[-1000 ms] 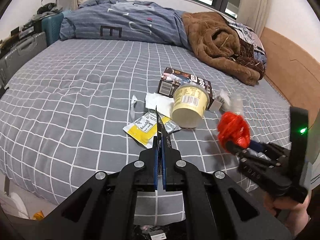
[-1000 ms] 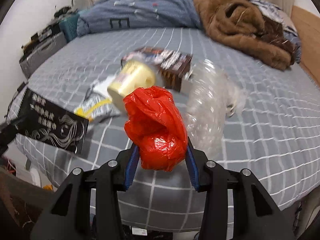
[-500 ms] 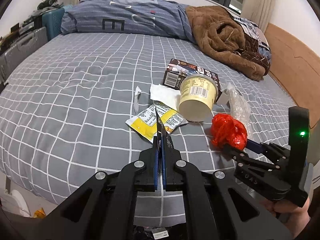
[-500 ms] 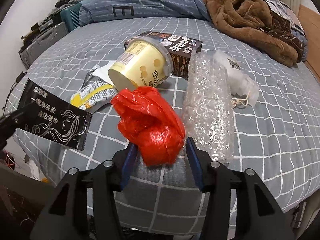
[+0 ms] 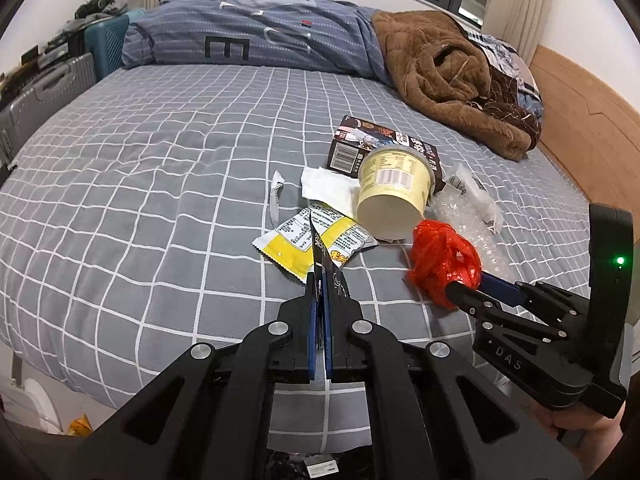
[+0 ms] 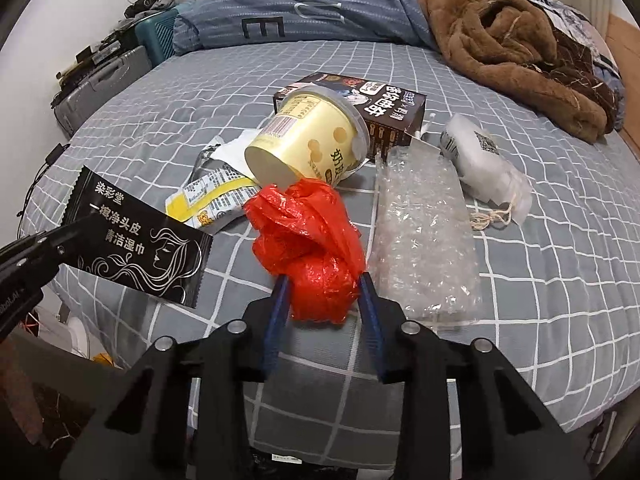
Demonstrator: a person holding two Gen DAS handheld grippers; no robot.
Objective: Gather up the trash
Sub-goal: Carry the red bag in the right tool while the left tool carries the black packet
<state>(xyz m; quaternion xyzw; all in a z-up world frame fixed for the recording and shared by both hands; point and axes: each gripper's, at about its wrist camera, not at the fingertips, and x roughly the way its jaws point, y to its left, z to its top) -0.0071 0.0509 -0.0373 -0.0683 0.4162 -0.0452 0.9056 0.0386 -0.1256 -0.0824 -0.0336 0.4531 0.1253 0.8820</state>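
Note:
My left gripper is shut on a flat black wet-wipe wrapper, seen edge-on in the left wrist view. My right gripper is shut on a crumpled red plastic bag, low over the bed; the bag also shows in the left wrist view. On the grey checked bedspread lie a yellow cup on its side, a dark box, a yellow snack wrapper, a white tissue, bubble wrap and a white pouch.
A brown fleece garment and a blue duvet lie at the far side of the bed. Suitcases stand at the left. A wooden headboard runs along the right. The bed's front edge is just under both grippers.
My right gripper has moved left and down toward the trash pile with the red bag. The left gripper has shifted slightly closer to the pile, wrapper still held.

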